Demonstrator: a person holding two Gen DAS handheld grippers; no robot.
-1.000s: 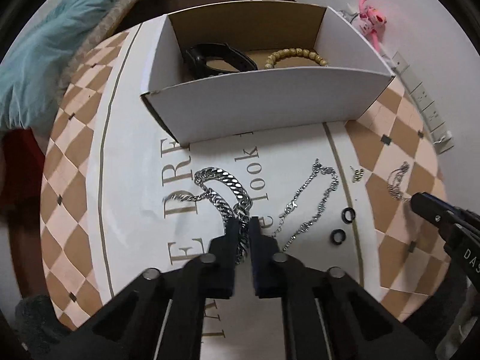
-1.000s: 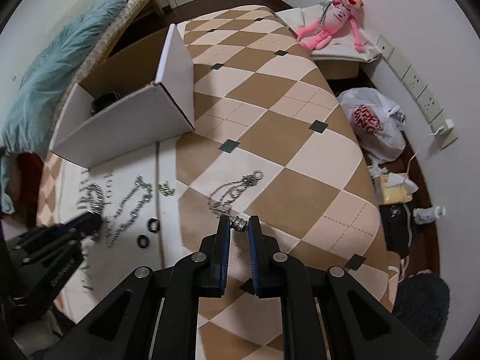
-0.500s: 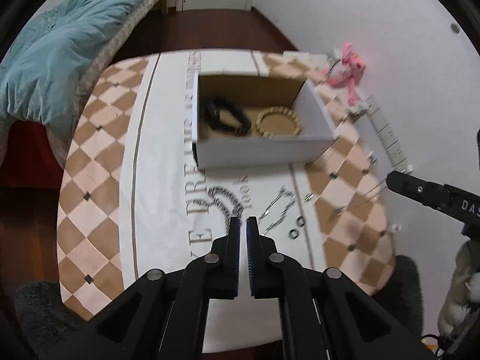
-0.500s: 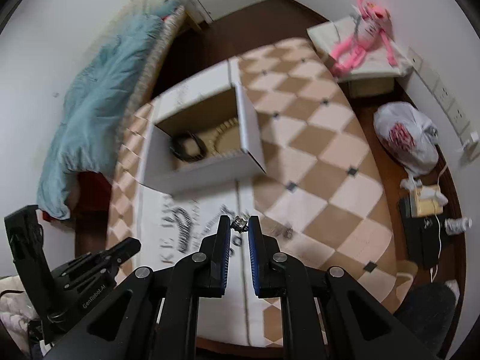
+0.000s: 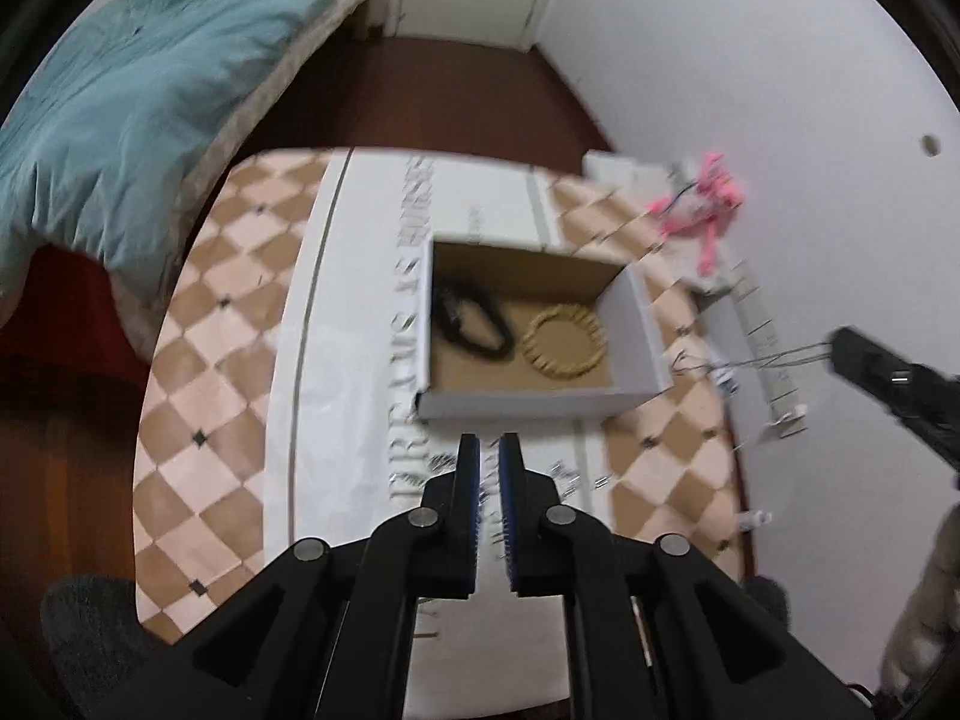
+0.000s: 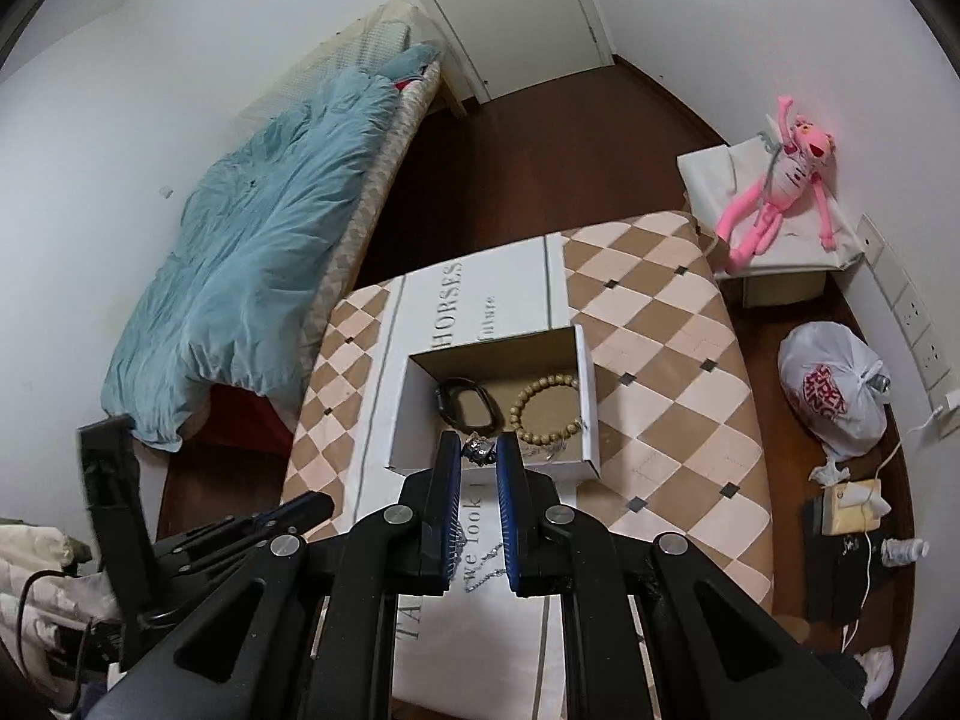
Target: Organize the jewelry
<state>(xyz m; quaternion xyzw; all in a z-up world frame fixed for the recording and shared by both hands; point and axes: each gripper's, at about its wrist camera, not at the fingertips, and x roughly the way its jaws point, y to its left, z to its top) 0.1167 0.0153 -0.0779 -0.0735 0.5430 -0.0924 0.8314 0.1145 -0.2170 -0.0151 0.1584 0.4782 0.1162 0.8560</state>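
Observation:
A white cardboard box (image 5: 540, 405) (image 6: 492, 456) stands on the checkered table and holds a black band (image 5: 474, 318) (image 6: 465, 405) and a beige bead bracelet (image 5: 564, 342) (image 6: 543, 402). My right gripper (image 6: 479, 450) is shut on a thin silver necklace (image 6: 479, 451) and holds it high above the box's near wall; in the left wrist view the chain (image 5: 750, 360) hangs from that gripper (image 5: 840, 348) right of the box. My left gripper (image 5: 487, 450) is shut and empty, high above the table. Silver chains (image 6: 480, 570) lie on the white cloth.
A bed with a teal quilt (image 6: 252, 252) stands left of the table. A pink plush toy (image 6: 780, 180) lies on a white stand at the right. A white plastic bag (image 6: 834, 396) and small items sit on the floor by the wall sockets.
Both grippers have risen far above the table. My right gripper lifted the thin necklace off the checkered cloth and carried it left over the box. The left gripper stayed shut and empty.

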